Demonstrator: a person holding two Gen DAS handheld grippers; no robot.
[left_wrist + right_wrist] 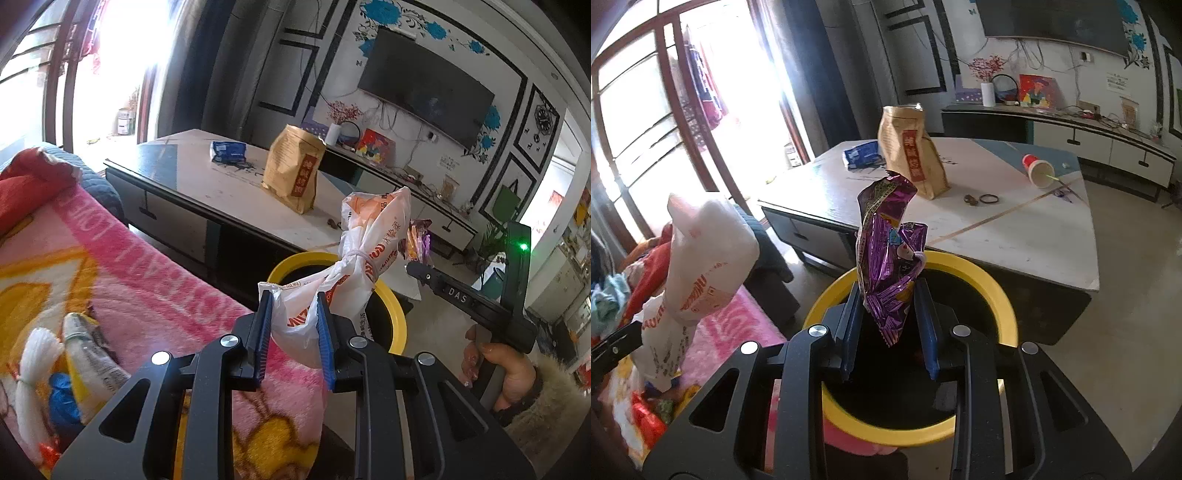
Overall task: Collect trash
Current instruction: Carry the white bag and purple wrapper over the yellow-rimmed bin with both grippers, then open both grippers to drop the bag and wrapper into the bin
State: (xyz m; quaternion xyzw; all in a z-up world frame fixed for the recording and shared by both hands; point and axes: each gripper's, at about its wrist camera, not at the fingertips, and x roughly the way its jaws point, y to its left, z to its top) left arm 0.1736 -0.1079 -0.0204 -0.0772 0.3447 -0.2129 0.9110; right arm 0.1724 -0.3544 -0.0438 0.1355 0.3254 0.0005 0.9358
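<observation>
A knotted white plastic bag (354,266) is pinched at its lower end by the left gripper (295,325), so its bulk stands up at the centre of the frame, just short of the yellow-rimmed bin (395,314). A crumpled purple wrapper (890,254) is clamped between the fingers of the right gripper (890,325) directly over the bin's dark opening, presumably for dropping. More litter, a brown paper bag (912,155) and a red cup (1038,168), is left on the table (1015,236) in the upper half.
</observation>
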